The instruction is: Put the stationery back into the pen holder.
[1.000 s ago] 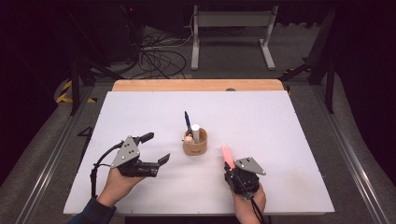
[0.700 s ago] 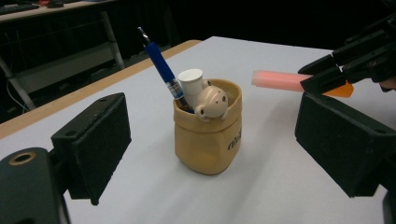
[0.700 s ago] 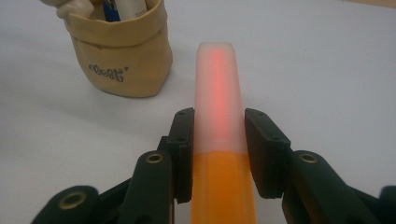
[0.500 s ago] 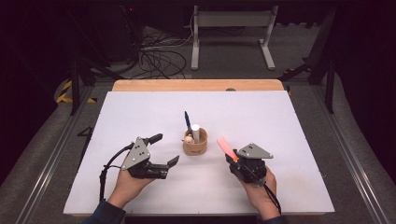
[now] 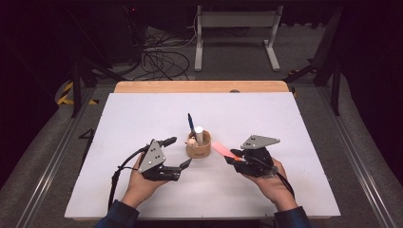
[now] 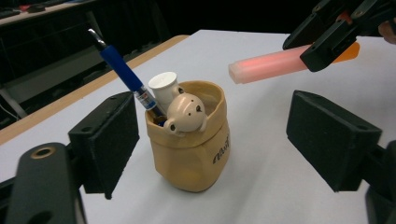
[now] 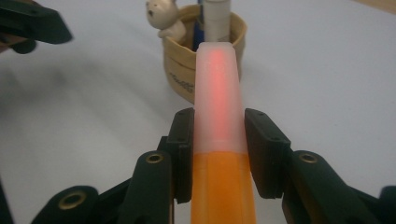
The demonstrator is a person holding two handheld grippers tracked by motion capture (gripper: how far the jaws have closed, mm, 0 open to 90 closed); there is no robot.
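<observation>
With the orange highlighter (image 7: 219, 140) clamped at its capped end between the closed right claw (image 7: 219, 135) just short of the beige pen holder (image 6: 196, 149), which is straddled untouched by the wide-open left claw (image 6: 215, 140), the holder should be steadied and the highlighter tilted upright over its mouth.

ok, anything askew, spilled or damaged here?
Nothing stands out. The cup stands upright with the blue pen leaning inside; the right gripper holds the orange highlighter cleanly; the left gripper is open.
</observation>
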